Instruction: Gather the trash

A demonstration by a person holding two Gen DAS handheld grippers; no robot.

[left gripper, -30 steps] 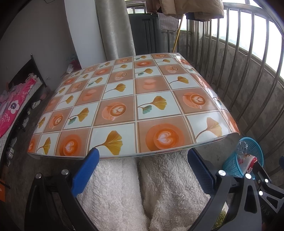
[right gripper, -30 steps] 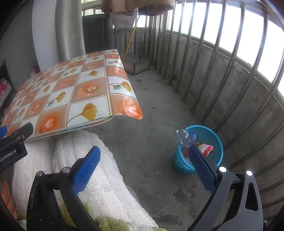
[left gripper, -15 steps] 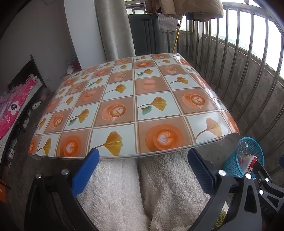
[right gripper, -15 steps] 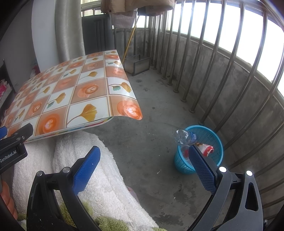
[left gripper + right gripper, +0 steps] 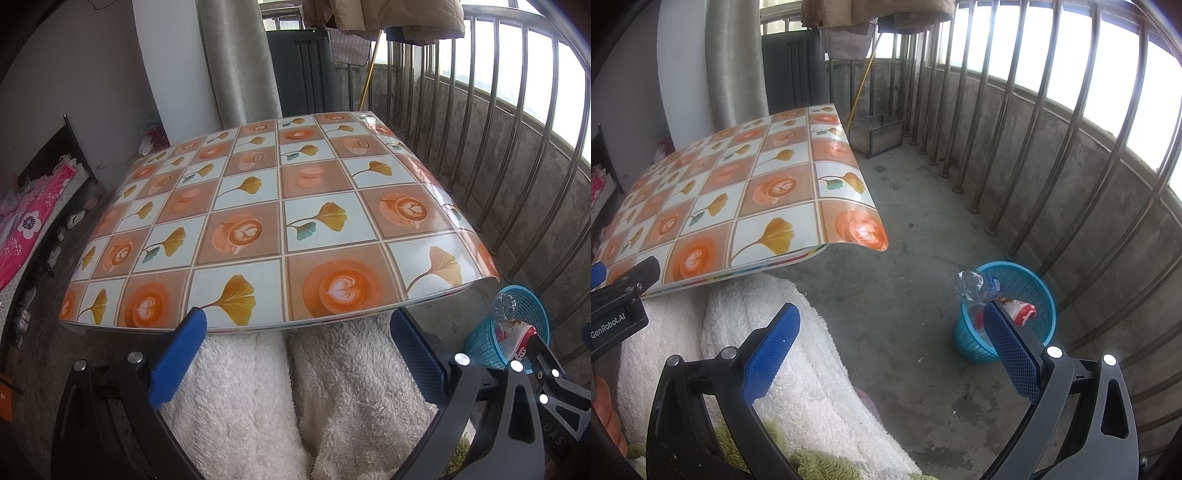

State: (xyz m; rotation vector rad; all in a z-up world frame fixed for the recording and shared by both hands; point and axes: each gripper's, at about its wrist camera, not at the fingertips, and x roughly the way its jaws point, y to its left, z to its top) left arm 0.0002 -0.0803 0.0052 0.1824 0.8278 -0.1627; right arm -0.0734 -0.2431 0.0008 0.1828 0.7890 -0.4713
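Bright daylight pouring in through the railing bars (image 5: 1027, 122) at upper right, blown out to near white between them. Soft glare streaks along the glossy tablecloth (image 5: 280, 221), strongest at its far right corner and curled edge. Dimmer toward the left wall and the dark corners of both views. Shade under the tabletop, falling on the white fleece (image 5: 258, 398). Heavy fisheye bending: straight bars bowed, table edges curved, black vignette at the rims. Sharp throughout, no motion blur.
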